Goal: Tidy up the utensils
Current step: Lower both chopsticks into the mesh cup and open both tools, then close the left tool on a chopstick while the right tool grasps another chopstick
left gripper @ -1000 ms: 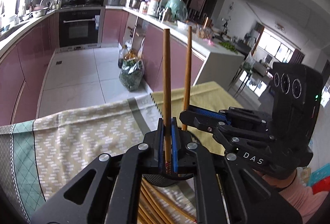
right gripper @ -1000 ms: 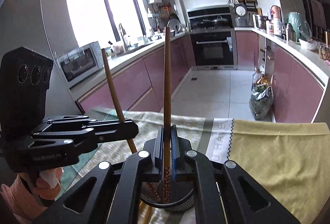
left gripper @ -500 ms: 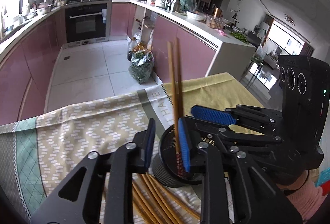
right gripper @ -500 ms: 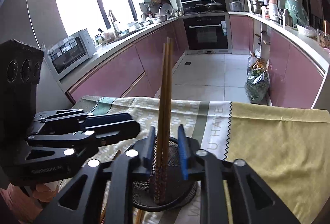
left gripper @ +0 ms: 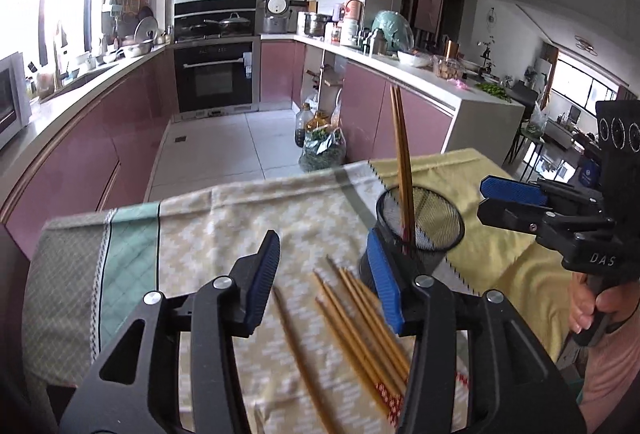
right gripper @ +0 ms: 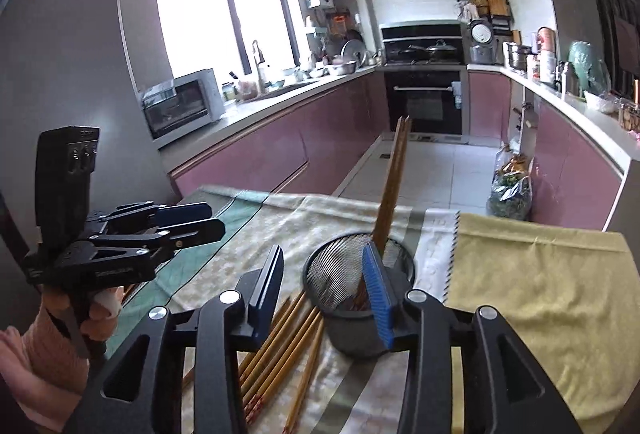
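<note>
Two chopsticks [left gripper: 402, 170] are standing tilted in the black mesh cup [left gripper: 436, 222], leaning on its rim. The left tool [left gripper: 324, 274] is gaping wide and gripping nothing; the right tool [right gripper: 326, 284] is likewise spread wide, empty. Loose chopsticks [left gripper: 360, 322] are lying on the patterned cloth [left gripper: 200, 234] covering the desk, just beside the cup.
</note>
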### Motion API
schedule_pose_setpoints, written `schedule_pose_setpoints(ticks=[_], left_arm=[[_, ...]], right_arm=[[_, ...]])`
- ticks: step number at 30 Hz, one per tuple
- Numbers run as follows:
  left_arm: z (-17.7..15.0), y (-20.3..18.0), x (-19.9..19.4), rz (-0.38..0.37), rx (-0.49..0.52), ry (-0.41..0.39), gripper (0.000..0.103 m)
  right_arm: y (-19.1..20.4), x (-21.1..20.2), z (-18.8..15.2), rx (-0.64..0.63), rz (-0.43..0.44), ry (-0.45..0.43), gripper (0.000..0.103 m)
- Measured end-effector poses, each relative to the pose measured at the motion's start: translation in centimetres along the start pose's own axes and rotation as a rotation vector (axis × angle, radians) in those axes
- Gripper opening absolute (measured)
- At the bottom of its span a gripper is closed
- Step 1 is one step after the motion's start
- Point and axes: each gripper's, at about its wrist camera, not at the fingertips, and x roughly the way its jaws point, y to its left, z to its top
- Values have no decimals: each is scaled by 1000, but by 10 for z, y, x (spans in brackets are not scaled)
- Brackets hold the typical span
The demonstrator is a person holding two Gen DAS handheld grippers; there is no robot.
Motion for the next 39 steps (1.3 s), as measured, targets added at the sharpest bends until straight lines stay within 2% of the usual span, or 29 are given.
schedule_pose_setpoints(ticks=[8, 15, 18, 26, 32, 36, 39], left_arm=[[-60, -1, 13, -23, -19, 127, 46], [-93, -17, 33, -49, -6, 224, 44], [-103, -19, 43, -56, -13, 265, 37], [-108, -16, 53, -77, -43, 305, 24], [-107, -18, 54, -72, -22, 315, 21], [-105, -15, 57, -93, -35, 328, 12], [-104, -13, 58, -105, -55, 335, 10]], right_arm=[[8, 32, -49, 16, 4, 166, 39], [17, 55, -80, 19, -11, 270, 39], [18, 59, -86, 37, -9, 288, 39], [17, 60, -89, 43, -20, 299, 39], [16, 66, -93, 39, -31, 318, 37], [16, 69, -96, 21, -52, 329, 30], [15, 69, -96, 17, -57, 332, 29]])
